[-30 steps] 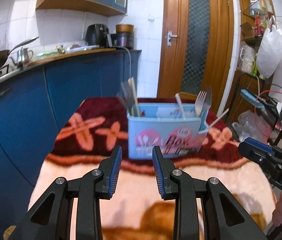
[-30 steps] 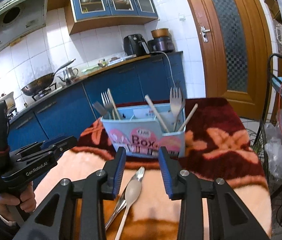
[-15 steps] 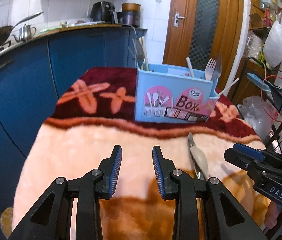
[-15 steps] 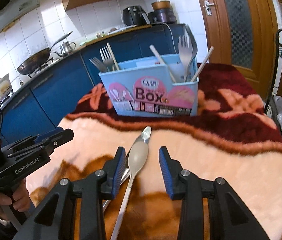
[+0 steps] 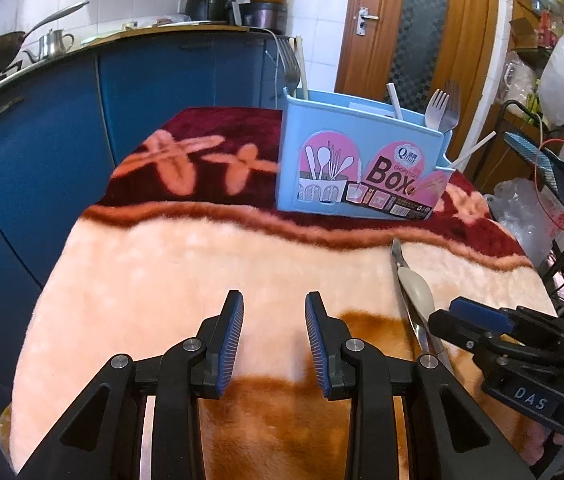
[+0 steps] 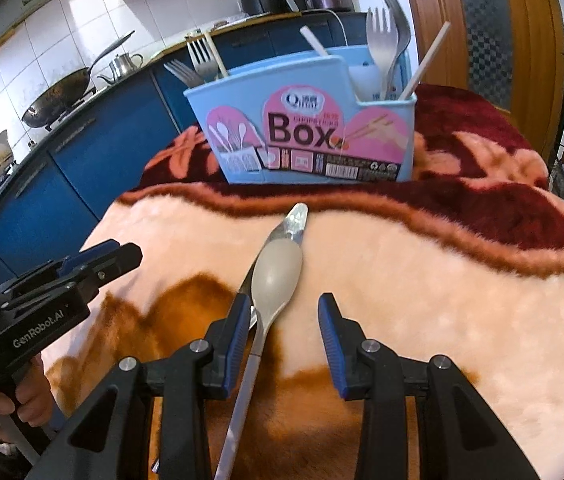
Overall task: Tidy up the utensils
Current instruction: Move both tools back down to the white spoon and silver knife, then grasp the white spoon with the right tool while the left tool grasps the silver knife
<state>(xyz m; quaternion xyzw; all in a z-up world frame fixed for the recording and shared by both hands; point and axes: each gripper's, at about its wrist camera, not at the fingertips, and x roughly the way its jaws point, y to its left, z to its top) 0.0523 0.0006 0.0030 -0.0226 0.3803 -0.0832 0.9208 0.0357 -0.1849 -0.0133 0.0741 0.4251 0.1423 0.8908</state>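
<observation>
A light blue utensil box (image 5: 361,164) (image 6: 305,136) stands on the dark red back part of the blanket, with forks (image 6: 381,36) and chopsticks upright in it. A beige spoon (image 6: 278,272) (image 5: 415,290) lies bowl-up on the peach part, across a metal utensil (image 6: 295,216). My right gripper (image 6: 283,312) is open just above the spoon. The spoon's handle runs between the fingers, close to the left finger (image 6: 240,320). My left gripper (image 5: 274,308) is open over bare blanket to the left of the spoon, with nothing between its fingers.
The blanket-covered table (image 5: 142,272) drops off at the left and right edges. Blue kitchen cabinets (image 5: 62,128) stand close on the left, with a wok (image 6: 58,100) and a kettle on the counter. A wooden door (image 5: 421,28) and a wire rack (image 5: 541,168) are at the right.
Both grippers have come down and tipped toward the blanket. The box now sits higher in both views. The spoon has come up between the right gripper's fingers.
</observation>
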